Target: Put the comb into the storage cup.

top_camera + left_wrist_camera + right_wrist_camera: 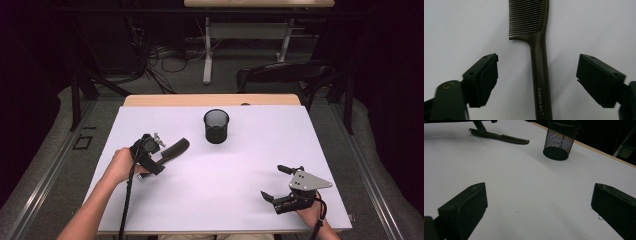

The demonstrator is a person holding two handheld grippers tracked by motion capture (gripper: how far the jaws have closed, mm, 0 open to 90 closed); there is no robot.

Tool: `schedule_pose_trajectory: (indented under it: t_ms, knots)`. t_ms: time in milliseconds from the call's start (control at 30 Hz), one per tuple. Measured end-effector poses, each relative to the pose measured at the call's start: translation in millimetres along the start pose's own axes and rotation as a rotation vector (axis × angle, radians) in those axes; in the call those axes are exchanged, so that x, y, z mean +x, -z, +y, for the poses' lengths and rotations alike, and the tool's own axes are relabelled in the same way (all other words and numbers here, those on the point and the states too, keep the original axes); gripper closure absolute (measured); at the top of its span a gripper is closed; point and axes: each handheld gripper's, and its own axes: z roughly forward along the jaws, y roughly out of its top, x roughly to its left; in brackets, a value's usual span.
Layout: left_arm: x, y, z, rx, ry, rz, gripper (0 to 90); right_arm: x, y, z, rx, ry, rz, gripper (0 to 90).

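A dark brown comb [176, 148] lies flat on the white sheet at the left, teeth end toward the black mesh cup [216, 126]. My left gripper [156, 153] stands over the comb's handle. In the left gripper view the handle of the comb [540, 75] runs between the two jaws of my left gripper [537, 80], with a clear gap on each side, so the pads do not touch it. My right gripper [272, 182] rests near the front right, jaws wide apart over bare sheet [539, 205]. Its view also shows the comb [504, 137] and the mesh cup [560, 141] farther off.
The white sheet [240, 170] covers most of the wooden table, whose far edge [210, 100] shows behind the cup. A black chair [285, 72] and desk legs stand beyond the table. Floor drops off at both sides.
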Motion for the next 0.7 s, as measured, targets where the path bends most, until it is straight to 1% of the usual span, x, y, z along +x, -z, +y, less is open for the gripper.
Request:
schedule_pose_trajectory:
  t_ms: [33, 67, 100, 167, 200, 233, 267, 333, 367, 433, 467, 500, 533, 667, 700]
  knots:
    - [-0.2, -0.7, 0.7, 0.006, -0.002, 0.001, 24.4, 0.0, -0.1, 0.0, -0.001, 0.0, 0.0, 0.2]
    - [-0.2, -1.5, 1.4, 0.011, -0.006, 0.002, 25.4, 0.0, -0.1, 0.0, 0.0, 0.002, 0.0, 0.2]
    - [-0.3, -2.2, 2.2, 0.017, -0.009, -0.006, 31.8, 0.0, -0.2, 0.0, 0.0, 0.001, 0.0, 0.2]
    - [-0.1, -3.2, 3.7, 0.027, -0.011, -0.009, 33.1, 0.1, -0.2, 0.0, 0.001, 0.001, 0.0, 0.2]
    - [0.3, -3.8, 4.5, 0.035, -0.017, -0.009, 40.1, 0.0, -0.6, -0.1, 0.001, 0.001, 0.0, 0.2]
    - [0.3, -5.2, 4.9, 0.033, -0.01, -0.014, 40.1, 0.0, -0.6, -0.1, 0.001, 0.001, 0.0, 0.2]
    - [1.0, -7.7, 6.0, 0.049, -0.012, -0.032, 44.5, 0.1, -0.7, -0.2, 0.003, 0.0, 0.002, 0.2]
    - [1.2, -9.2, 6.7, 0.055, -0.006, -0.037, 45.5, 0.1, -0.7, -0.2, 0.002, 0.0, 0.001, 0.2]
    - [1.5, -10.0, 7.4, 0.062, -0.002, -0.044, 49.7, 0.1, -0.7, -0.2, 0.003, 0.0, 0.002, 0.2]
    - [3.0, -11.6, 8.6, 0.061, 0.006, -0.061, 53.3, 0.1, -0.5, -0.2, 0.002, 0.002, -0.001, 0.2]
    - [3.5, -11.8, 9.5, 0.065, 0.01, -0.065, 53.3, 0.1, -0.5, -0.2, 0.002, 0.002, -0.001, 0.2]
    - [4.7, -12.1, 11.0, 0.065, 0.019, -0.072, 57.1, 0.1, -0.1, 0.0, 0.0, 0.003, -0.001, 0.3]
    - [4.7, -12.1, 11.0, 0.065, 0.019, -0.072, 58.7, 0.1, -0.1, 0.0, 0.0, 0.003, -0.001, 0.3]
    - [6.9, -14.0, 14.0, 0.075, 0.019, -0.077, 59.7, 0.1, -0.4, -0.3, 0.002, 0.001, 0.0, 0.3]
    - [7.6, -14.8, 14.6, 0.085, 0.019, -0.083, 60.2, 0.1, -0.4, -0.3, 0.002, 0.002, 0.001, 0.3]
